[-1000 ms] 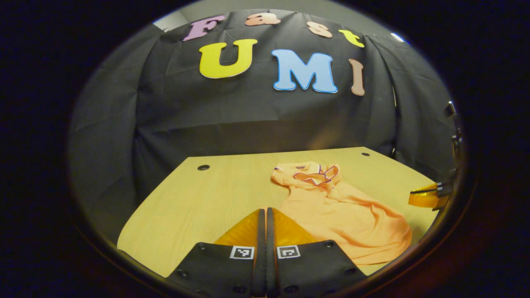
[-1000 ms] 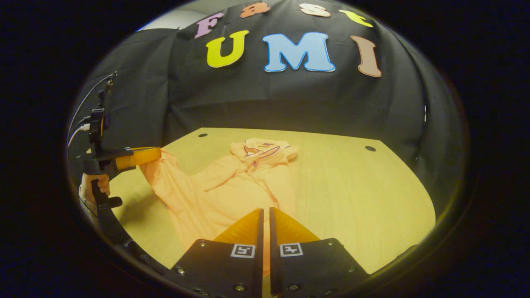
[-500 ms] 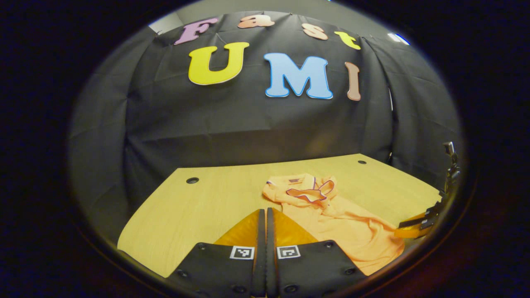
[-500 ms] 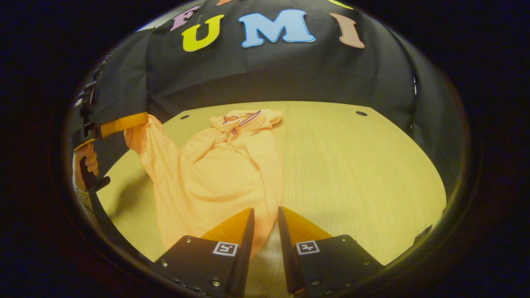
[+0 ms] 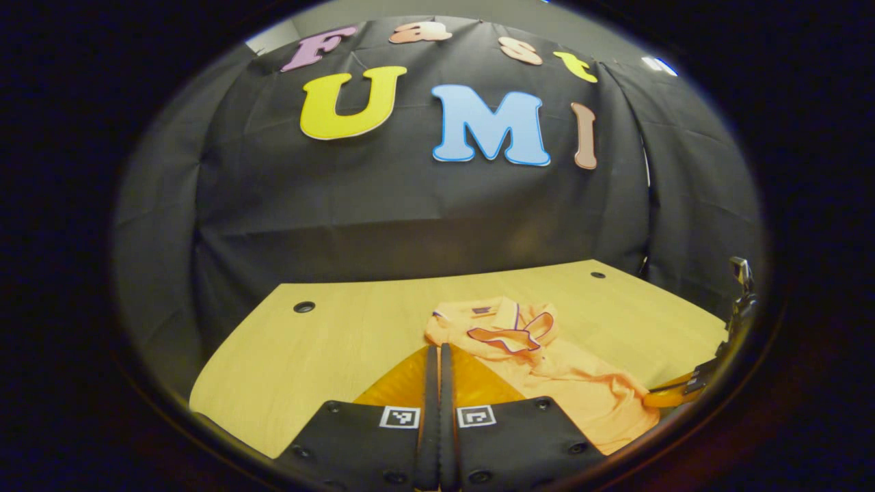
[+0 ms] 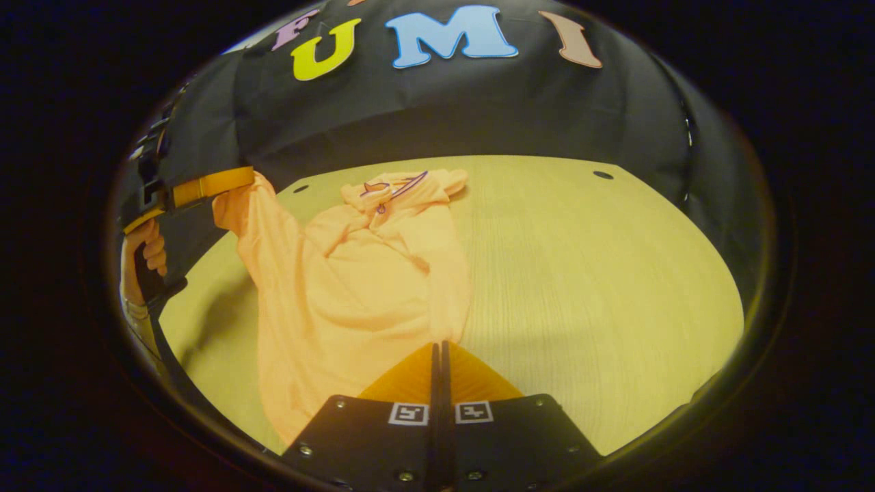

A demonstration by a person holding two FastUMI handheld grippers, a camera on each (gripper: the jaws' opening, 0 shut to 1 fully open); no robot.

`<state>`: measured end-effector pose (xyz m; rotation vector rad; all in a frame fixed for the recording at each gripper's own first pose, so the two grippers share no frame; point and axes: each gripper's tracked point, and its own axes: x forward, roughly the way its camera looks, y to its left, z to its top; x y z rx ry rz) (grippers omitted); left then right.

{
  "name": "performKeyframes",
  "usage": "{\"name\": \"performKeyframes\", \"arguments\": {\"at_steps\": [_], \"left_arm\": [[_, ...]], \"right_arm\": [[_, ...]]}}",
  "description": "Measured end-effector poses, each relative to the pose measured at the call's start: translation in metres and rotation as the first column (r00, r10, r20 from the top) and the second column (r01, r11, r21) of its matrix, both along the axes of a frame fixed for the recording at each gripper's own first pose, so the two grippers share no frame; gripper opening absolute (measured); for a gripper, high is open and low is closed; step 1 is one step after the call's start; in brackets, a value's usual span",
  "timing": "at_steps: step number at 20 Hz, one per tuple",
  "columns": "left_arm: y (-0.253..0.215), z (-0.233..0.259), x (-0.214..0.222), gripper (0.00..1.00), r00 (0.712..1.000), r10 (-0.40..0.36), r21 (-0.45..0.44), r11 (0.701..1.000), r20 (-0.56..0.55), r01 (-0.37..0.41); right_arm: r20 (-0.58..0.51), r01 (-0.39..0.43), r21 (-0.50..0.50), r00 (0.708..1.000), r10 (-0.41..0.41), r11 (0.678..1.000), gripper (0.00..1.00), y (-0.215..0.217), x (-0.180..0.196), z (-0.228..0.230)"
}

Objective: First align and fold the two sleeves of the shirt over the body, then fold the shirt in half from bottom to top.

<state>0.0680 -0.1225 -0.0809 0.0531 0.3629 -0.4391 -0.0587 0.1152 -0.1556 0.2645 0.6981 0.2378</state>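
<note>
An orange polo shirt (image 6: 355,273) lies rumpled on the wooden table (image 6: 581,273), its purple-trimmed collar (image 6: 389,188) at the far end. In the right gripper view, my left gripper (image 6: 247,176) is shut on one corner of the shirt and holds it up off the table at the left. My right gripper (image 6: 438,346) is shut, its tips pinching the shirt's near right edge. In the left gripper view, the left gripper (image 5: 438,350) shows shut in front of the shirt (image 5: 567,383) and collar (image 5: 509,331). The right gripper (image 5: 653,400) meets the shirt's edge at the far right.
The table (image 5: 307,355) has small round holes near its far corners (image 5: 304,307) (image 6: 603,175). Black cloth walls close behind and beside it. A hand (image 6: 143,253) holds the left gripper's handle at the table's left edge.
My right gripper opened, came down to the shirt's near edge and has shut on it. My left gripper has lifted its corner of the shirt a little higher.
</note>
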Motion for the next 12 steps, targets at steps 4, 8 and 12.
{"name": "performKeyframes", "arguments": {"at_steps": [4, 8, 12], "left_arm": [[-0.004, 0.008, 0.017, 0.07, 1.000, -0.013, 0.019, 1.000, 0.017, 0.012], [-0.010, 0.019, 0.035, 0.06, 0.999, -0.027, 0.024, 0.999, 0.030, 0.027], [-0.014, 0.031, 0.059, 0.07, 0.998, -0.036, 0.025, 0.999, 0.044, 0.035]], "right_arm": [[0.007, -0.032, 0.036, 0.999, 0.032, 0.999, 0.00, 0.002, 0.017, 0.010], [0.055, -0.072, 0.029, 0.996, 0.070, 0.997, 0.00, 0.002, 0.046, 0.036], [0.110, -0.091, 0.020, 0.990, 0.088, 0.996, 0.00, 0.000, 0.088, 0.063]]}}
